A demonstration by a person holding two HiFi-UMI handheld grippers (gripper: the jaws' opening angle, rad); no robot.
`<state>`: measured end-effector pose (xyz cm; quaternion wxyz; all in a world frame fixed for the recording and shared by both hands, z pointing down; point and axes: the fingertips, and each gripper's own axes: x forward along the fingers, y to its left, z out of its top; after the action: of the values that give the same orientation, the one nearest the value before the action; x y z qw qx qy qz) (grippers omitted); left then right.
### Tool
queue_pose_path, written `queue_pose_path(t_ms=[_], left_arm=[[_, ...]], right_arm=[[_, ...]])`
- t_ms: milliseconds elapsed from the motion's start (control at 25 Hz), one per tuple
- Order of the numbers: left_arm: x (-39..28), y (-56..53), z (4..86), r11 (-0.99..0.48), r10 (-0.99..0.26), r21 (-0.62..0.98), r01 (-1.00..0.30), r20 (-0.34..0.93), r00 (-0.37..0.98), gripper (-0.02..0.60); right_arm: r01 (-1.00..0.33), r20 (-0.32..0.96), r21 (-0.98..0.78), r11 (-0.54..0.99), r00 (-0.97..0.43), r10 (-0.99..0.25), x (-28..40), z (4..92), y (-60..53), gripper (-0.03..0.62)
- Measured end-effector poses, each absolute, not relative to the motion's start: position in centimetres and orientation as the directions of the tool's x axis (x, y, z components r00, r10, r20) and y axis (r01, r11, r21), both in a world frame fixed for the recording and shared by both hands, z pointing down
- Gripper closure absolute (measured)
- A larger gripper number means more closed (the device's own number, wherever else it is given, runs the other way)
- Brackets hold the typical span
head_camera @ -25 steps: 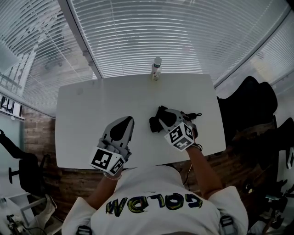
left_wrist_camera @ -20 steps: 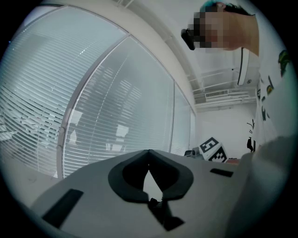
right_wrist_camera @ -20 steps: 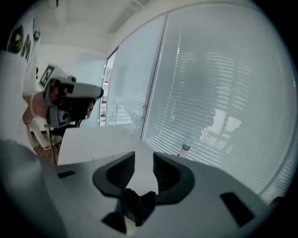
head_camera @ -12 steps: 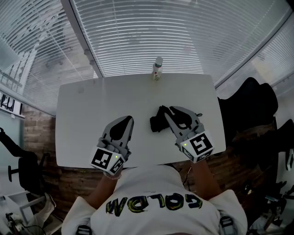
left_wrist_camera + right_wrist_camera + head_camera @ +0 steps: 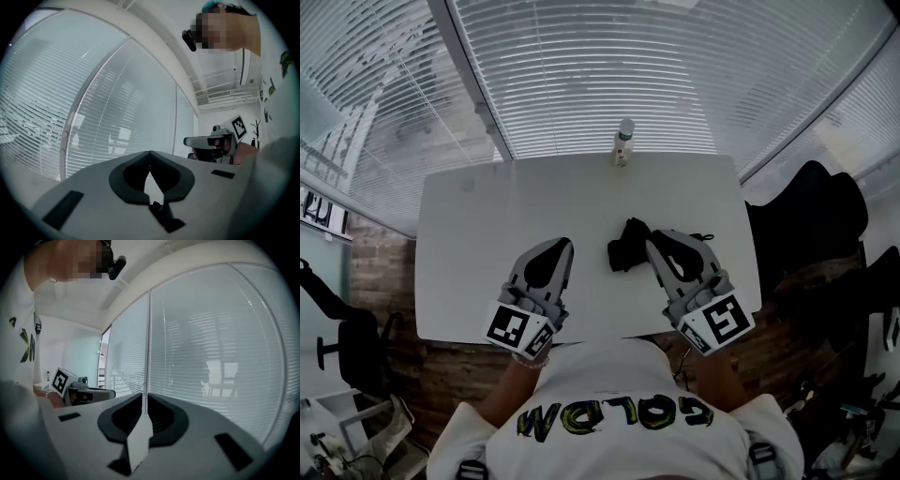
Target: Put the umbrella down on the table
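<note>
The black folded umbrella (image 5: 627,247) lies on the white table (image 5: 478,234), right of centre, and nothing holds it. My right gripper (image 5: 655,237) hovers above its right part and hides some of it; a bit of black strap (image 5: 703,236) pokes out beyond. In the right gripper view the right gripper (image 5: 142,397) has just been closing, and its jaws now meet with nothing between them. My left gripper (image 5: 563,243) hangs over the table left of the umbrella. The left gripper (image 5: 150,153) has its jaw tips touching and is empty.
A small bottle (image 5: 623,142) stands at the table's far edge. Window blinds run behind the table. A black chair (image 5: 811,216) is off the table's right side. Each gripper view shows the other gripper: the right one (image 5: 212,140), the left one (image 5: 77,392).
The right gripper let go of the umbrella, lifted away from it, drew back toward me and rolled, with its jaws closing. The umbrella stays on the table. The left gripper has not moved.
</note>
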<state>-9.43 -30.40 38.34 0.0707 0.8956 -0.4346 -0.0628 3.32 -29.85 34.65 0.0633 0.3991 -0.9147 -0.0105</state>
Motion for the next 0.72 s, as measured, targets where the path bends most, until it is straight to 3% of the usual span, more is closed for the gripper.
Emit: queue_pose_path(t_ms=[720], left_arm=[[-9.5, -30.13, 37.53, -0.622, -0.781, 0.176, -0.763, -0.065, 0.622, 0.571]], right_arm=[[-0.739, 0.099, 0.073, 0.67, -0.663, -0.742, 3.18, 34.66, -28.82, 0.565]])
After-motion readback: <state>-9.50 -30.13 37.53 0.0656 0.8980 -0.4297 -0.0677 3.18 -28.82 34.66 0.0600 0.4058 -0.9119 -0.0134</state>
